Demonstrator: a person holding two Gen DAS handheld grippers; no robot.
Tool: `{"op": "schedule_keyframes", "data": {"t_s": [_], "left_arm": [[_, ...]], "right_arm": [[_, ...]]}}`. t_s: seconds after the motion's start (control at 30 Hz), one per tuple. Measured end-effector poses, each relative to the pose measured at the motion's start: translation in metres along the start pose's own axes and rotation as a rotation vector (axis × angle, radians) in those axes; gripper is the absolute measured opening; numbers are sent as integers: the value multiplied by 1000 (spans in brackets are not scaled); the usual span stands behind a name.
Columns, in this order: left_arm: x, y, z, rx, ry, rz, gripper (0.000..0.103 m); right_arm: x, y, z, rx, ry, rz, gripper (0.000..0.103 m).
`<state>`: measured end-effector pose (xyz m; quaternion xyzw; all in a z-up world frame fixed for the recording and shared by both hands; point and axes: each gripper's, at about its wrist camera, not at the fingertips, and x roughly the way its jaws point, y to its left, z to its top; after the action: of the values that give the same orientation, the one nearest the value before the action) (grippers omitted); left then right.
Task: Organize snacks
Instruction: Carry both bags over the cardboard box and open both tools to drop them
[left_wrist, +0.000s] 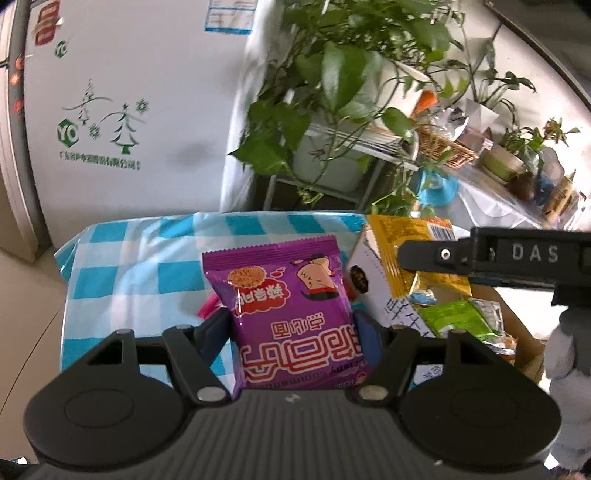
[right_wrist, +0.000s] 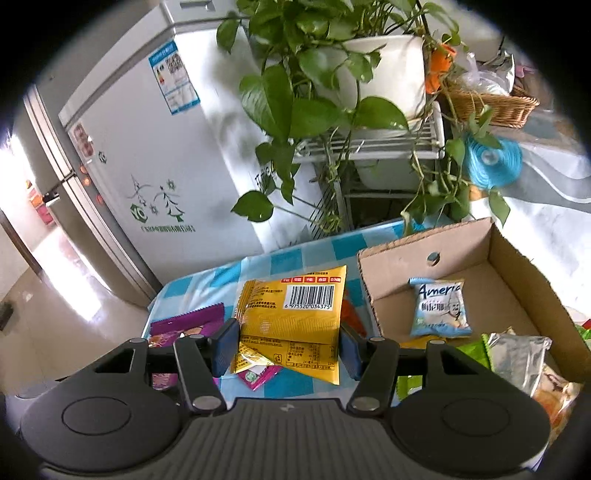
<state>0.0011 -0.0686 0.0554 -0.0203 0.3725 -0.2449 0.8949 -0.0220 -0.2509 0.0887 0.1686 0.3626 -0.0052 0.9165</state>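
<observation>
Left wrist view: the left gripper (left_wrist: 293, 325) tilts downward over the checked tabletop (left_wrist: 147, 266), jaws pinching a purple snack packet (left_wrist: 291, 314). The right gripper (right_wrist: 286, 345) angles down likewise — jaws clamped on a yellow packet (right_wrist: 295, 317), beside the cardboard box (right_wrist: 517, 266) holding a pale blue packet (right_wrist: 439, 310).

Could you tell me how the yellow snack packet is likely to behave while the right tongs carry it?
The yellow packet looks thin and creased, so probably floppy and light. Its glossy film may slip between the right tongs. Its free top edge could sag or swing.
</observation>
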Motion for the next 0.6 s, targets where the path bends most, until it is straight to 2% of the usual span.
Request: {"op": "schedule_keyframes", "data": {"t_s": [0.33, 0.6], "left_arm": [[-1, -4, 6, -15, 1, 29, 71], [2, -26, 20, -17, -18, -15, 71]], "right_arm": [[-23, -14, 8, 6, -65, 6, 64], [-47, -44, 20, 68, -146, -32, 64]]}}
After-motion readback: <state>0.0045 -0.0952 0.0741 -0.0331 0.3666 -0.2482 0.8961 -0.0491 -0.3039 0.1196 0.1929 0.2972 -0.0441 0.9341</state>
